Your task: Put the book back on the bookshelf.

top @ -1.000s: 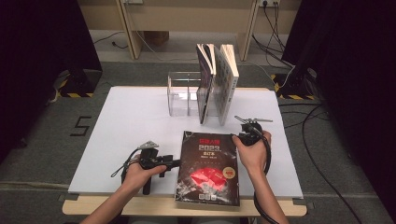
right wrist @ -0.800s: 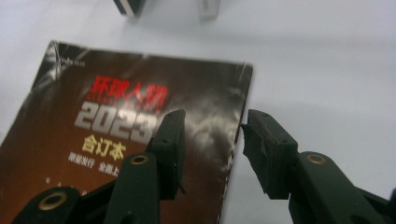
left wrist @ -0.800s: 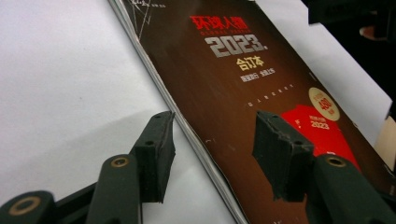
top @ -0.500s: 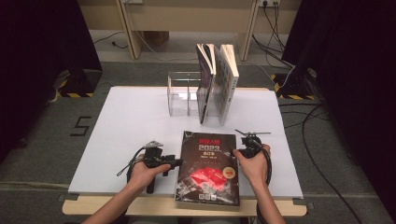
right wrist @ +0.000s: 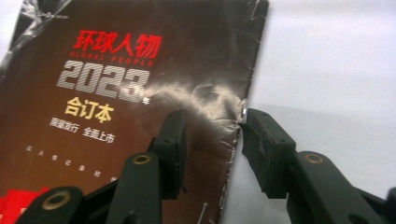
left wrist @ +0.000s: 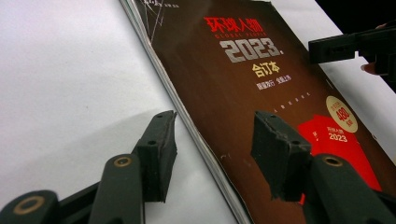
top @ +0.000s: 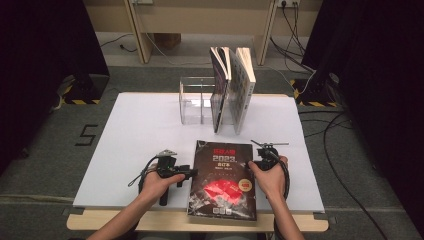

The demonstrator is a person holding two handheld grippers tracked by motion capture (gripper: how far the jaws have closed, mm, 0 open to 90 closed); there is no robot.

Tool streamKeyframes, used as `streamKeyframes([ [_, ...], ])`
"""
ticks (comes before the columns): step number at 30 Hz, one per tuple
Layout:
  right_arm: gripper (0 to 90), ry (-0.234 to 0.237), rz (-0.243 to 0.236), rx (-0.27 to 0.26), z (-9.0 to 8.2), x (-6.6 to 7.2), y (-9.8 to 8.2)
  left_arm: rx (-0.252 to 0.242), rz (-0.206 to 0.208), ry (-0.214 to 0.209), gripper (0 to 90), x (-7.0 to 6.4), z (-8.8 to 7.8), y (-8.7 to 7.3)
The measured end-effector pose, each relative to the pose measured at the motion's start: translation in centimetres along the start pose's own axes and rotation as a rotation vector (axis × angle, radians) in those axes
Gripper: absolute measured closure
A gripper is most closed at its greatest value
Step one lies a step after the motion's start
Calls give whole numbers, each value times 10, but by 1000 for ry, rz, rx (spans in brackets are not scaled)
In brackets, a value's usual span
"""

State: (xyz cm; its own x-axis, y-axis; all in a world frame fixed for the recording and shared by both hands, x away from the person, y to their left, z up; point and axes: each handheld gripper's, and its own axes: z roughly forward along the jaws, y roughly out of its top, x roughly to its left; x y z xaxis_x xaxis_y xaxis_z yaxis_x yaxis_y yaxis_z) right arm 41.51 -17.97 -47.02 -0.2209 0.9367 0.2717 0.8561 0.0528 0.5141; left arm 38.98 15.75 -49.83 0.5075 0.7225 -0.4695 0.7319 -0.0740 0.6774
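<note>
two upright books [top: 232,85] in clear rack [top: 196,102] on white table [top: 135,135]

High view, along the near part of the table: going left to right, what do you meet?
Left gripper → dark-covered book lying flat → right gripper. Each gripper straddles one long edge of the book, jaws open; the right gripper's jaws have just been closing.

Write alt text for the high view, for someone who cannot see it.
A person's two hands each hold a gripper at either side of a dark book lying flat on a white table: the left gripper at its left edge, the right gripper at its right edge. Farther back, two books stand upright in a clear rack.
</note>
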Motion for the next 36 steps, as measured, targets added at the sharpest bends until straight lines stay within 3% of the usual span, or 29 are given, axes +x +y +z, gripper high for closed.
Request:
streamKeyframes([
  [7, 611, -12, 0, 5, 0, 5, 0, 1, -2, -3, 490, 0, 0, 0],
  [11, 622, 16, -12, 15, 2, 9, -2, 5, 3, 5, 490, 0, -1, 0],
  [13, 622, -1, -25, 14, 2, 14, -4, 11, 2, 12, 492, 0, -3, -1],
  [24, 622, 8, -68, 26, 4, 36, -12, 12, -5, 45, 496, 8, -22, -9],
  [36, 624, 66, -107, 60, 7, 57, -17, -5, -23, 84, 508, 16, -47, -24],
])
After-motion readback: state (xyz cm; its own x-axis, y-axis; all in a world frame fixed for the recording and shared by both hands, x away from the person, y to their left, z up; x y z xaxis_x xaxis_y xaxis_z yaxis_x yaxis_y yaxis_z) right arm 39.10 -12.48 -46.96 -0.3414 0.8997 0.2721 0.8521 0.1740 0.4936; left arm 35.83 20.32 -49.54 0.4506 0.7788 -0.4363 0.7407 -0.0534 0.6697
